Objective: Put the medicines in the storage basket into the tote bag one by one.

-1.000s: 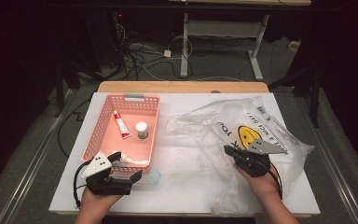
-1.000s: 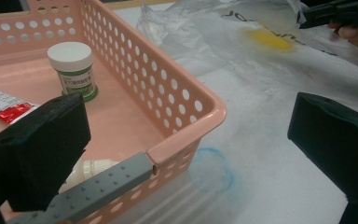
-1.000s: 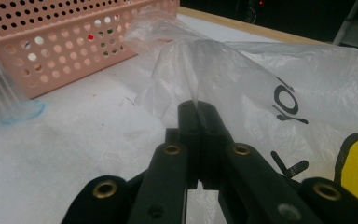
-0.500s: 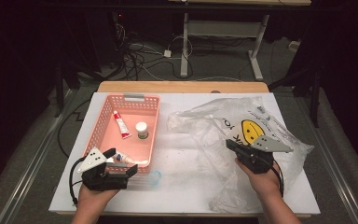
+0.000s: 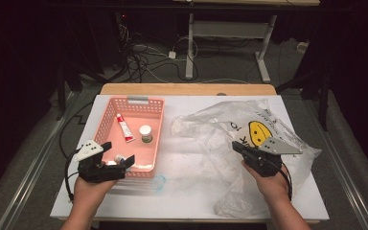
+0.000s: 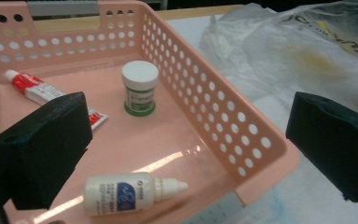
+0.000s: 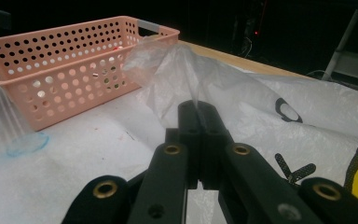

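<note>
A pink perforated basket (image 5: 155, 125) holds a red-and-white tube (image 6: 37, 92), a white-capped jar with a green label (image 6: 140, 88) and a small white dropper bottle (image 6: 126, 193) lying on its side near the front wall. My left gripper (image 5: 119, 153) hovers open over the basket's near corner, jaws wide apart, one inside the basket and one outside it, with the bottle lying free below them. On the right, my right gripper (image 7: 196, 106) is shut on a raised fold of the clear plastic bag (image 5: 249, 129), which has a yellow smiley print.
The bag spreads crumpled over the right half of the white table (image 5: 191, 196). A faint blue ring (image 5: 159, 182) lies on the table just in front of the basket. Cables and desk legs sit on the dark floor beyond the far edge.
My left gripper has moved forward over the basket's near corner. The right gripper has barely shifted, still pinching the bag.
</note>
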### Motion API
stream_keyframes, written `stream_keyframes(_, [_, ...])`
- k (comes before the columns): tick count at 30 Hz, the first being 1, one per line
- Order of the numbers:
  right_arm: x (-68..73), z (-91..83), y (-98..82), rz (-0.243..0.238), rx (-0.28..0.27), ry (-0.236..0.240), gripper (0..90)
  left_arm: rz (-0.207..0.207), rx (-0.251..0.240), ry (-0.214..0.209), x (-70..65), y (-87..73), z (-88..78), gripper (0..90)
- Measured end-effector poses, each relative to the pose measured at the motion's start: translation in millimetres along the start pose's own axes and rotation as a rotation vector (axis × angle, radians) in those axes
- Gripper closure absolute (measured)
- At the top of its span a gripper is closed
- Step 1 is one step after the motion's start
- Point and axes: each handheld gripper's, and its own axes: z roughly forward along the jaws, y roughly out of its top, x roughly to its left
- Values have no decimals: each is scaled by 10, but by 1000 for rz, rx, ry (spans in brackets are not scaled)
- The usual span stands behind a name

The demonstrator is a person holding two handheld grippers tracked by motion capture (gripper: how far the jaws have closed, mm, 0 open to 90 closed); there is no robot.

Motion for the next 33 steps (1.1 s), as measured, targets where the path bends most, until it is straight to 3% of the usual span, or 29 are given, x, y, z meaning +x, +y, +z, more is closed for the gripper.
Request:
stream_keyframes(2, [-2,-5,-3,3,2,-2,900,-16,4,-7,36,70,40,0])
stream_keyframes(10, [2,-9,-7,-2,6,6,900,-25,-1,42,180,345,201,11])
stream_keyframes(15, [1,-11,-9,-3,7,8,900,-28,38,80,298,507,347,50])
stream_keyframes(18, [-5,-23,-6,1,2,8,900,-61,57,113,398,577,432,132])
stream_keyframes(20, [-9,-26,-6,-1,2,11,900,-73,76,133,469,620,500,141])
stream_keyframes(23, [-14,-31,-3,-2,0,13,900,-121,100,138,580,667,617,150])
stream_keyframes(28, [-29,-44,-5,1,-3,13,900,-133,154,155,675,722,828,207])
stream_keyframes(33, [-48,-63,-10,1,-5,13,900,-174,209,176,790,721,1016,228])
